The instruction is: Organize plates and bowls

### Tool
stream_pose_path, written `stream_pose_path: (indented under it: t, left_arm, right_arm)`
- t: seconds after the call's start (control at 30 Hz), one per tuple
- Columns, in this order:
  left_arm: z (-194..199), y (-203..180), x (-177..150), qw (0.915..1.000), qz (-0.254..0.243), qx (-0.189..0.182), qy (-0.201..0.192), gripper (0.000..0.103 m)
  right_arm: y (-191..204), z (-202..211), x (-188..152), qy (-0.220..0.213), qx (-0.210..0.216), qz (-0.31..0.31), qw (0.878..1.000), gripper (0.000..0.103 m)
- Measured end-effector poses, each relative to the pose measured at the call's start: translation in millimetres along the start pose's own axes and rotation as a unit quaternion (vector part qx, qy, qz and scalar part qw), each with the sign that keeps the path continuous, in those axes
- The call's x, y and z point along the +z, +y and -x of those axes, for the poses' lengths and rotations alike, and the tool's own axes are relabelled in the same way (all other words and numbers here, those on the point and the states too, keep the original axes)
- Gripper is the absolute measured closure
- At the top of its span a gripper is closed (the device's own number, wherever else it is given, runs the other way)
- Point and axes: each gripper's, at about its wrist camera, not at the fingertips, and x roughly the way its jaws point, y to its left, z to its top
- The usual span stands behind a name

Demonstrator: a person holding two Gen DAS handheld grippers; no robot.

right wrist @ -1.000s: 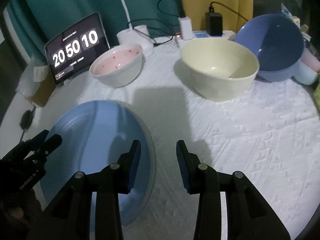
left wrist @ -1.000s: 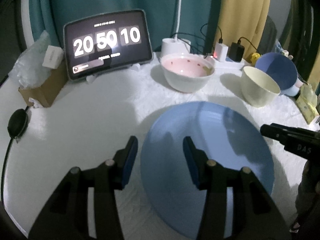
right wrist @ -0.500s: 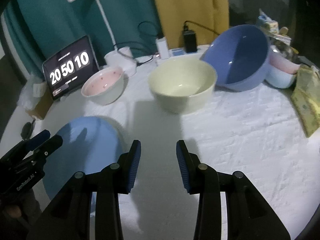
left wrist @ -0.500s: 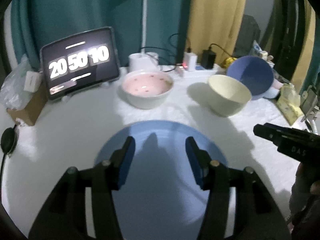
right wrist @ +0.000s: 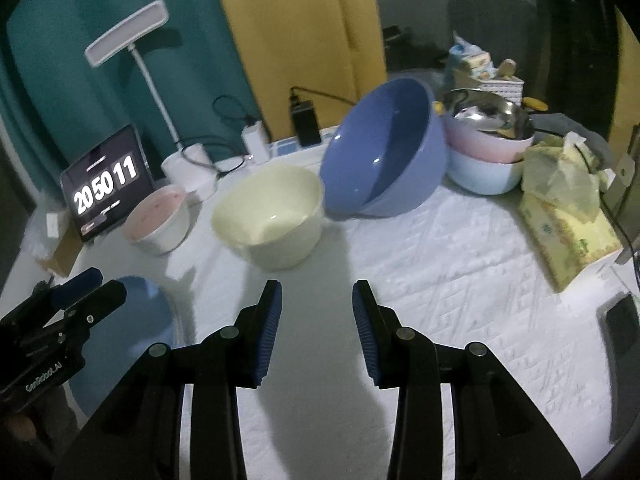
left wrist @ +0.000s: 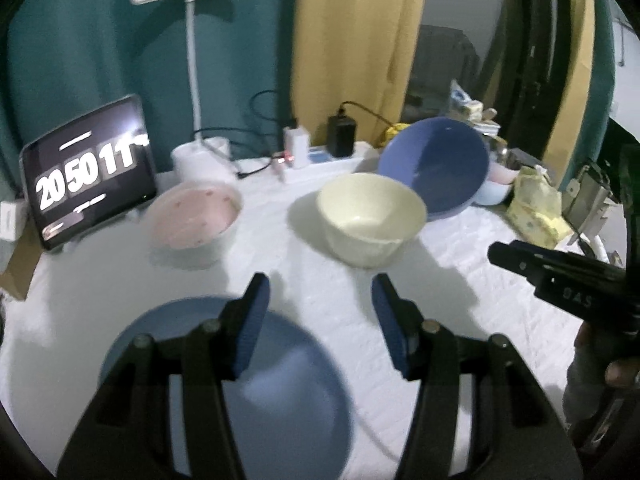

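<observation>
A blue plate [left wrist: 280,392] lies flat on the white tablecloth, under my open, empty left gripper [left wrist: 320,312]; it also shows in the right wrist view [right wrist: 132,320]. A pink-lined white bowl [left wrist: 196,220] [right wrist: 158,220], a cream bowl [left wrist: 370,216] [right wrist: 272,216] and a large blue bowl [left wrist: 436,164] [right wrist: 384,152], tilted on its side, stand further back. My right gripper [right wrist: 318,332] is open and empty above bare cloth, in front of the cream bowl. Its fingers [left wrist: 532,264] enter the left wrist view from the right.
A tablet clock [right wrist: 108,184], a white desk lamp [right wrist: 188,164] and a power strip with chargers [left wrist: 320,156] line the back edge. Stacked pink and pale blue bowls [right wrist: 488,152] with a steel bowl on top and a yellow tissue pack [right wrist: 568,224] sit at right.
Both grippers have lifted and pulled back from the blue plate, which stays on the cloth. The views now take in the bowls further back and right. Both stay open.
</observation>
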Motion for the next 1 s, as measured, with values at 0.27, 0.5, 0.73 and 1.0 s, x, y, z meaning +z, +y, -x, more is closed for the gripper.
stream_pose_path:
  t: [0.27, 0.5, 0.73, 1.0]
  left_arm:
    - [-21, -31, 22, 0.9995, -0.018, -0.026, -0.010, 0.048]
    - [-40, -46, 37, 0.9988, -0.028, -0.038, -0.010, 0.048]
    - [-57, -48, 43, 0.9987, -0.032, -0.041, -0.002, 0.047]
    - [-72, -58, 48, 0.9983, -0.038, -0.044, 0.003, 0.047]
  right_arm:
    - [-26, -6, 18, -0.014, -0.021, -0.016, 1.000, 0.064]
    - [-42, -16, 40, -0.034, -0.039, -0.033, 0.998, 0.058]
    - [-53, -36, 56, -0.049, -0.061, -0.042, 0.996, 0.057]
    - [-66, -48, 57, -0.062, -0.088, -0.045, 0.993, 0.057]
